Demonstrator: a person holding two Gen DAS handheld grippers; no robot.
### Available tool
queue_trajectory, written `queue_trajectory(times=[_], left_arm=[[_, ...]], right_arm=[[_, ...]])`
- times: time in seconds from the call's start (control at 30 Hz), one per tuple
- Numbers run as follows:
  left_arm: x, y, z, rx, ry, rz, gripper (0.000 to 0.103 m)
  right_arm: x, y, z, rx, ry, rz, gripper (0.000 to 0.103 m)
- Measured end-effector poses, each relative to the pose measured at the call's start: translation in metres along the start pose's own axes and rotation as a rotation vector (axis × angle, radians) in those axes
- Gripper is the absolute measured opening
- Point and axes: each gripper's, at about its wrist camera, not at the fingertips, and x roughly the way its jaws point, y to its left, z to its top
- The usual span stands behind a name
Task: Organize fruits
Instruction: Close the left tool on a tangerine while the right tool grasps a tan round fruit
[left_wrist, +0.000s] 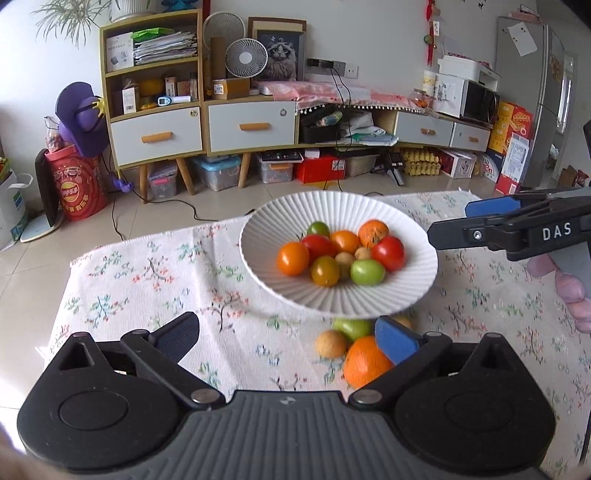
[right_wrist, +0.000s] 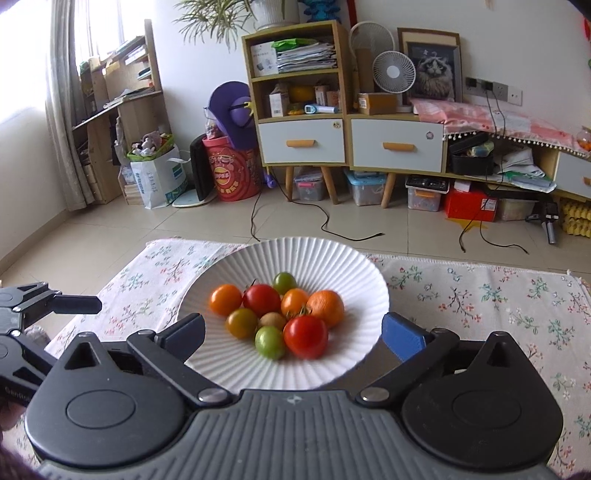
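Observation:
A white ribbed plate (left_wrist: 332, 295) (right_wrist: 306, 258) on the floral cloth holds several small fruits: red, orange and green tomatoes, a mandarin (left_wrist: 373, 232) and small tan fruits. On the cloth in front of the plate lie an orange (left_wrist: 364, 362), a green fruit (left_wrist: 352, 328) and a tan fruit (left_wrist: 330, 343). My left gripper (left_wrist: 288, 339) is open and empty above the cloth, its blue pad (left_wrist: 395, 343) beside the orange. My right gripper (right_wrist: 293, 336) is open and empty, hovering over the plate's near rim. It also shows in the left wrist view (left_wrist: 509, 229).
The floral cloth (left_wrist: 147, 280) covers the table, whose far edge drops to a tiled floor with cables. Cabinets, boxes and a fan stand along the far wall. The left gripper shows at the left edge of the right wrist view (right_wrist: 51, 302).

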Motion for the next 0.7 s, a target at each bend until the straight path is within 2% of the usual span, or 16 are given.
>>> queue_trajectory(times=[0.2,0.37,0.57,0.63,0.67,0.7], left_arm=[[0.003,-0.004,-0.03,-0.053,0.004,-0.034,0.094],[0.004,-0.002,-0.037,-0.105,0.0,-0.045,0.094],[0.007,-0.006,-0.033,-0.165,-0.035,-0.08,0.093],[0.01,-0.011,-0.035,-0.147,-0.034,-0.093,0.089],[0.011,-0.014,-0.035,-0.136,-0.029,-0.102,0.087],[0.013,-0.017,-0.036,-0.124,-0.021,-0.112,0.081]], right_arm=[[-0.001,0.004,-0.021,-0.062,0.032,0.025,0.102],[0.0,0.004,-0.034,-0.093,0.053,0.032,0.101],[0.007,0.004,-0.042,-0.067,0.083,0.052,0.087],[0.01,0.005,-0.044,-0.065,0.092,0.059,0.077],[0.011,0.005,-0.046,-0.064,0.101,0.066,0.075],[0.012,0.006,-0.047,-0.063,0.108,0.074,0.07]])
